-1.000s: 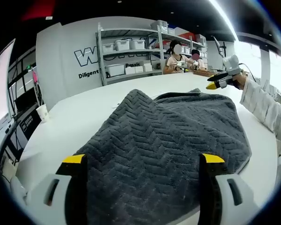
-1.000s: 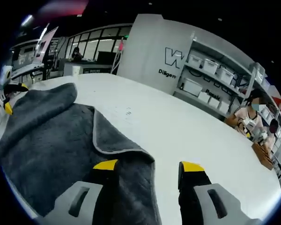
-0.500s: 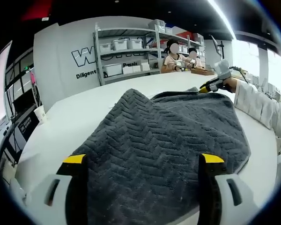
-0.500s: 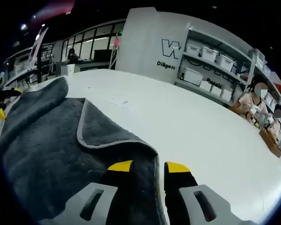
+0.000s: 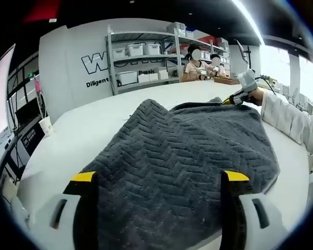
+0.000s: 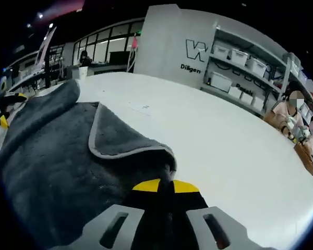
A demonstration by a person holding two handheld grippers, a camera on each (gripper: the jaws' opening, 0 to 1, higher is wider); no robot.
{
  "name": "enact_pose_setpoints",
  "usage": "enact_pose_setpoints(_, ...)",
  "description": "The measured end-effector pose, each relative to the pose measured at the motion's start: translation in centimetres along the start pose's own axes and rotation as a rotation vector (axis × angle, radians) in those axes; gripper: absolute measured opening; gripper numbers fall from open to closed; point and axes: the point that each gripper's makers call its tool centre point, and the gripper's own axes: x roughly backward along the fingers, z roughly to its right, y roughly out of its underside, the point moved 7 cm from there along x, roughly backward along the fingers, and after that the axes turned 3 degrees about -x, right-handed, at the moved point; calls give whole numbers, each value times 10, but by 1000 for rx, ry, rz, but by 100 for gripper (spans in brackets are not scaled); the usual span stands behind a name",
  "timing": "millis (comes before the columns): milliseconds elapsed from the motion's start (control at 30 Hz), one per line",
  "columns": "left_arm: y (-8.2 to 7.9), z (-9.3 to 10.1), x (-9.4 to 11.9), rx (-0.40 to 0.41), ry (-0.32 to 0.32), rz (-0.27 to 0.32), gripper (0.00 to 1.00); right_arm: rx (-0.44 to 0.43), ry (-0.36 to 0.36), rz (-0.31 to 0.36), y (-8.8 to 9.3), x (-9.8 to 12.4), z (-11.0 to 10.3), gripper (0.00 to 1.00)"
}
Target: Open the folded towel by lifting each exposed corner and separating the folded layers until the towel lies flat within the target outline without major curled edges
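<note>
A dark grey herringbone towel (image 5: pixel 188 146) lies folded on the white table (image 5: pixel 83 125), with one layer humped up at its middle. My left gripper (image 5: pixel 159 177) stands open at the towel's near edge, its jaws wide apart with the cloth between them. In the right gripper view a folded-over flap of the towel (image 6: pixel 120 138) with a light hem lies ahead. My right gripper (image 6: pixel 164 186) is shut on the towel's hemmed edge near that flap's corner. The right gripper (image 5: pixel 239 95) also appears at the towel's far right corner, held by a hand in a white sleeve. The left gripper (image 6: pixel 4 112) appears at the far left.
Bare white tabletop (image 6: pixel 235 146) stretches beyond the towel. A paper cup (image 5: pixel 47 125) stands near the table's left edge. Metal shelves with white bins (image 5: pixel 141 57) line the back wall, and two people (image 5: pixel 203 65) sit at a far table.
My right gripper's jaws have come together on the towel's hemmed edge, having stood apart astride it. The left gripper has stayed open in place.
</note>
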Motion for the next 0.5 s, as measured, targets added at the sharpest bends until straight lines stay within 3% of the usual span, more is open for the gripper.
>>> enact_pose_setpoints(200,1,1,0,0,3,0,96,38,22,-11,0,1,-3,0)
enact_pose_setpoints(500,2,1,0,3,5,-5,96,20,43,-9,3,4,3,0)
